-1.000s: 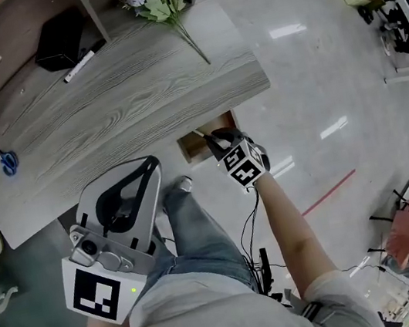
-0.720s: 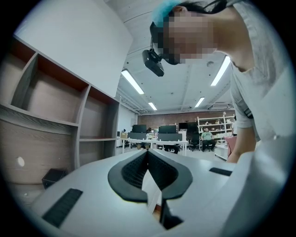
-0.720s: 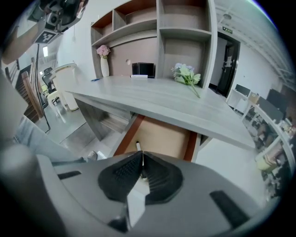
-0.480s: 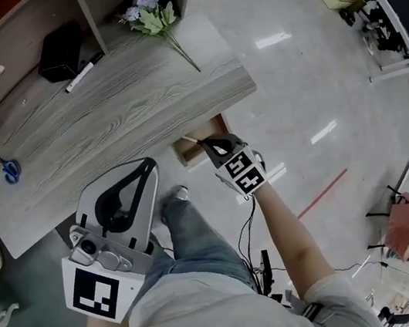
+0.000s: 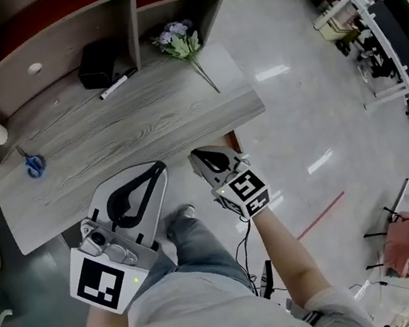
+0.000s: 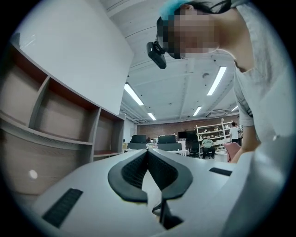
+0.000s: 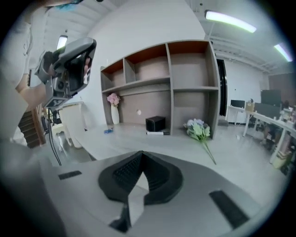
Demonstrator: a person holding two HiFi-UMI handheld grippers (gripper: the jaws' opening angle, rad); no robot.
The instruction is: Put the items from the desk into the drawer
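While both tools hang just off the near edge of the grey wood-grain tabletop (image 5: 106, 137), neither carries anything: the right hand-held gripper (image 5: 199, 157) has its jaws pressed together on nothing, and so does the left hand-held gripper (image 5: 155, 172). All the items lie ahead of them, across a broad bare stretch of tabletop. Nearest the right hand-held gripper is a spray of artificial flowers (image 5: 183, 40). Its long axis runs slantwise, with the blooms at the back against a shelf unit (image 5: 131, 7) and the thin stem end pointing toward the front right corner, so the stem looks like the easiest part to reach. A black box (image 5: 97, 64) sits left of the flowers, with a marker (image 5: 118, 84) lying slantwise just in front of it. Blue-handled scissors (image 5: 31, 163) rest well apart at the far left, closer to the left hand-held gripper. A brown sliver under the front edge beside the right hand-held gripper is probably the drawer (image 5: 232, 144), though little of it shows. The flowers lie close to the tabletop's right edge, with open floor beyond.
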